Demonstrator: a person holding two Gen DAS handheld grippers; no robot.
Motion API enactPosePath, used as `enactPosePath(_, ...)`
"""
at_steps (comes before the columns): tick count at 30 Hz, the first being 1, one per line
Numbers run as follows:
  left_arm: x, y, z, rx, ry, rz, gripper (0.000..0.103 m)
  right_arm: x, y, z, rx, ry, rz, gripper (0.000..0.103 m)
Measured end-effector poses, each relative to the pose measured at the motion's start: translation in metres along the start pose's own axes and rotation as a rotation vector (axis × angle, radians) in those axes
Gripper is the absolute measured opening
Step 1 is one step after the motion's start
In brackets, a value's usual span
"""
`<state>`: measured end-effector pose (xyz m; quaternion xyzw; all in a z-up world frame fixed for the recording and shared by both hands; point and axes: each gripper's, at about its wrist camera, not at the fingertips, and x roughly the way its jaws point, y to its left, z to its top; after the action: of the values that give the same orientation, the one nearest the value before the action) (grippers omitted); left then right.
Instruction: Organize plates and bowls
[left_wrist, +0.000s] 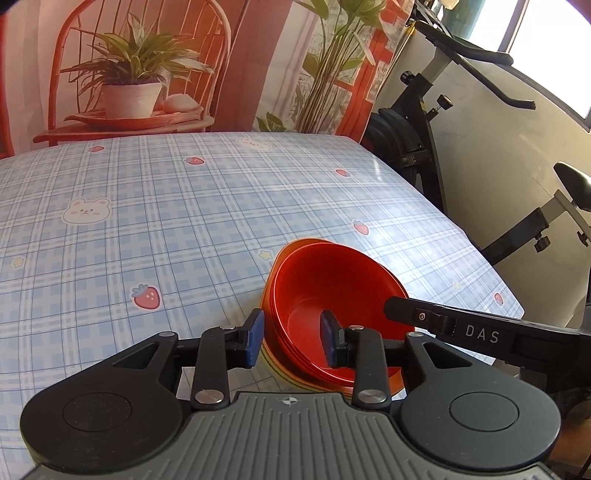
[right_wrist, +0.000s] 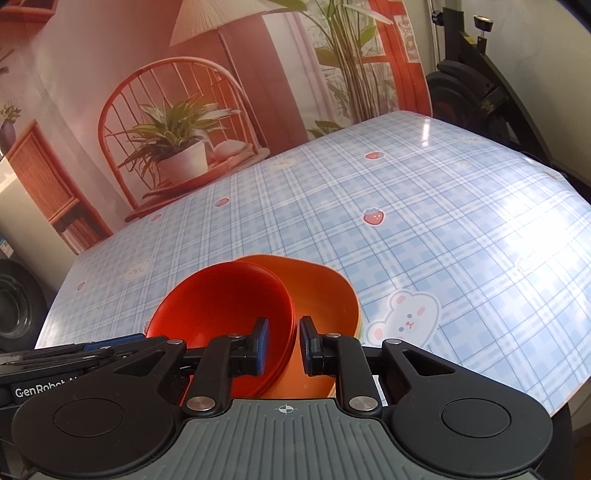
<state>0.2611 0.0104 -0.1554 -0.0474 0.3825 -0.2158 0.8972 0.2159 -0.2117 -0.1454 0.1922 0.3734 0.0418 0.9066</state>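
Observation:
A nested stack of red bowls (left_wrist: 332, 288) sits on orange and yellow plates (left_wrist: 280, 373) near the table's front edge. My left gripper (left_wrist: 291, 339) is open, its fingers straddling the stack's near left rim, one pad inside the top bowl. In the right wrist view the red bowls (right_wrist: 225, 306) lean inside an orange bowl (right_wrist: 317, 291). My right gripper (right_wrist: 283, 345) has its jaws a narrow gap apart astride the red bowls' right rim, one pad inside, one outside. Whether it grips is unclear.
The table (left_wrist: 147, 221) has a blue plaid cloth with bears and strawberries. An exercise bike (left_wrist: 480, 129) stands past the right edge. A printed backdrop (right_wrist: 184, 110) hangs behind the far edge. The right gripper's arm (left_wrist: 480, 328) crosses the left view.

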Motion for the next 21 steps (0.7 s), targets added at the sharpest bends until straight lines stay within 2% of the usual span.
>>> enactPosePath(11, -0.045, -0.011, 0.006, 0.003, -0.112, 0.067, 0.04, -0.037, 0.009, 0.004, -0.042, -0.089, 0.005, 0.019)
enactPosePath(14, -0.069, -0.021, 0.009, 0.033, -0.174, 0.091, 0.041, -0.056, 0.016, 0.005, -0.083, -0.134, 0.001, 0.02)
enactPosePath(16, -0.084, -0.028, 0.011, 0.055, -0.214, 0.113, 0.045, -0.072, 0.021, 0.008, -0.114, -0.17, 0.002, 0.025)
enactPosePath(21, -0.133, -0.052, 0.014, 0.121, -0.355, 0.165, 0.072, -0.112, 0.033, 0.021, -0.179, -0.265, 0.015, 0.032)
